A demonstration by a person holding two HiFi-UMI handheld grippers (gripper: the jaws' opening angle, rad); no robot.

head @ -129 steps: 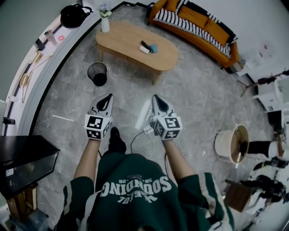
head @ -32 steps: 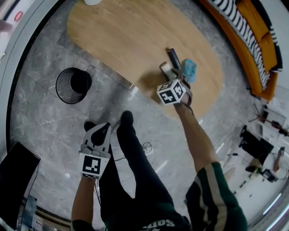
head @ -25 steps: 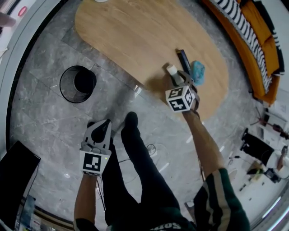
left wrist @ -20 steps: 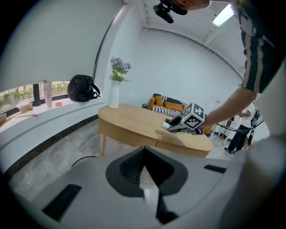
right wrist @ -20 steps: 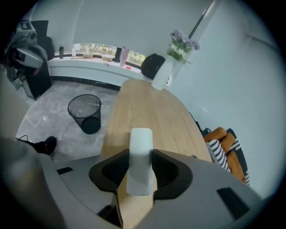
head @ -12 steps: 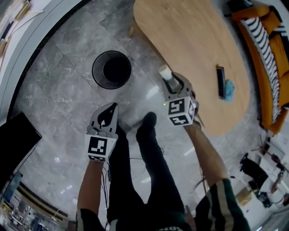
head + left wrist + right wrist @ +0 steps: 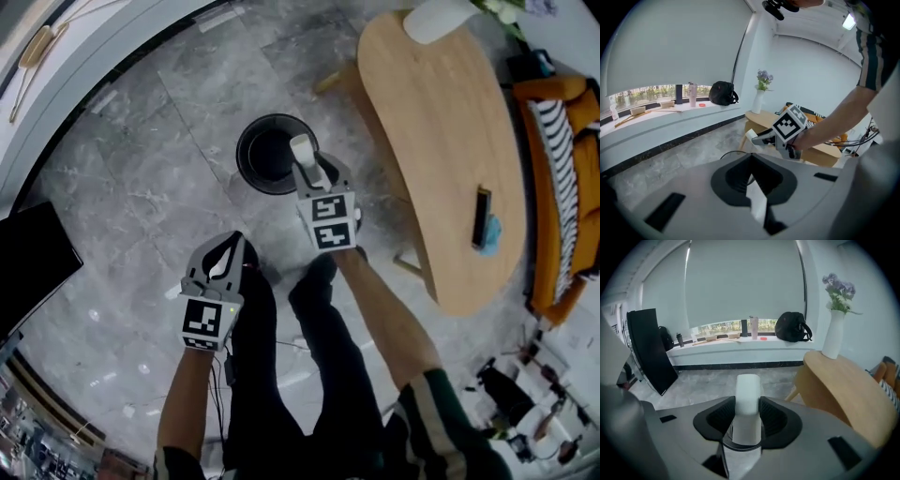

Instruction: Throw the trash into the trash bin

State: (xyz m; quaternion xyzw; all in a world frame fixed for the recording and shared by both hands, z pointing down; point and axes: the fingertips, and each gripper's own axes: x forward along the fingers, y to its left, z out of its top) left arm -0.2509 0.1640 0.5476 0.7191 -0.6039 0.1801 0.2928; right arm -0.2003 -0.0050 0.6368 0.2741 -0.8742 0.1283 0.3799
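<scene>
My right gripper (image 7: 309, 171) is shut on a small white piece of trash (image 7: 302, 150), which sticks out past the jaws. It hangs over the near right rim of the black mesh trash bin (image 7: 261, 161) on the floor. In the right gripper view the trash (image 7: 747, 404) stands upright between the pads of the right gripper (image 7: 747, 417), with the bin's rim (image 7: 740, 445) just below. My left gripper (image 7: 225, 251) is lower left, above the floor, shut and holding nothing. The left gripper view shows its closed jaws (image 7: 752, 187) and the right gripper (image 7: 765, 137) beyond.
An oval wooden table (image 7: 441, 141) stands right of the bin, with a dark remote (image 7: 482, 206), a blue item (image 7: 493, 230) and a white vase (image 7: 441, 17) on it. An orange sofa (image 7: 562, 169) lies beyond. A black panel (image 7: 28, 262) stands left. The person's feet (image 7: 319, 272) are near the bin.
The right gripper has swung left with the white trash, from the table's edge to over the bin. The left gripper has moved along toward the bin, still shut.
</scene>
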